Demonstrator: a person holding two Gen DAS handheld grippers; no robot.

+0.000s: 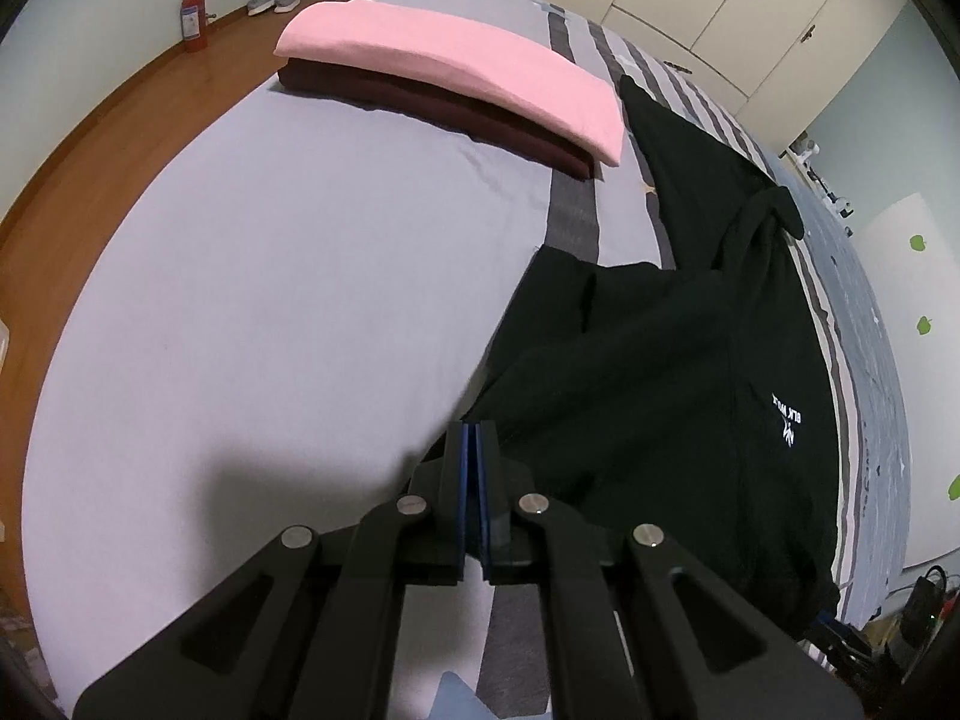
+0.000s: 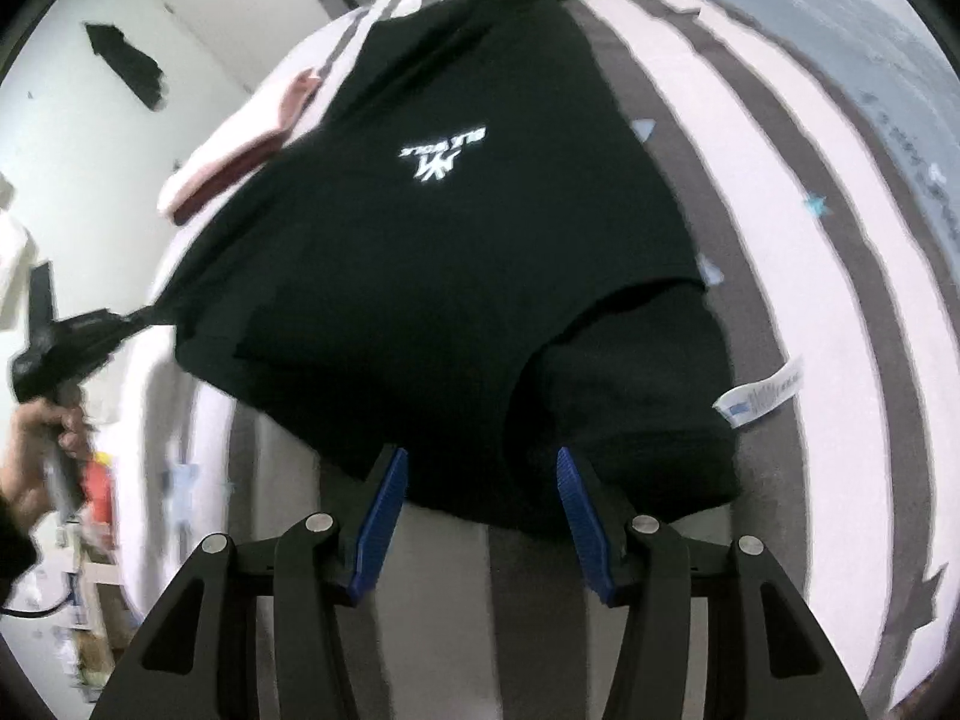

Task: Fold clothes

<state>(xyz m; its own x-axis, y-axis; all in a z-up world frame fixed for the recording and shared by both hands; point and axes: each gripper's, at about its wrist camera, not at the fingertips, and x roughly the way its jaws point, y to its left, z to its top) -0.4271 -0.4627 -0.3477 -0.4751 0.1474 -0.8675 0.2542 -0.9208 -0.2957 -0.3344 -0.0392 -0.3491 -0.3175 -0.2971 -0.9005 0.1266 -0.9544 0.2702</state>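
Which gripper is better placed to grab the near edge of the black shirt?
Right. The right gripper is open, straddling the black shirt edge; the left gripper is shut on its corner.

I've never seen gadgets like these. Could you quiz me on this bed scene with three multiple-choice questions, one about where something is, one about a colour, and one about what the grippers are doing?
1. Where does the pink folded garment lie?
A. On top of a dark maroon folded garment
B. On the wooden floor
C. Under the black shirt

2. What colour is the logo on the black shirt?
A. Red
B. White
C. Yellow

3. How do the two grippers stand?
A. Both open
B. Both shut
C. Left shut on the shirt, right open

Answers:
1. A: the pink piece rests on the maroon one on the bed.
2. B: the print shows white on black.
3. C: the left gripper has its pads pressed together on shirt fabric, while the right gripper has its pads spread wide.
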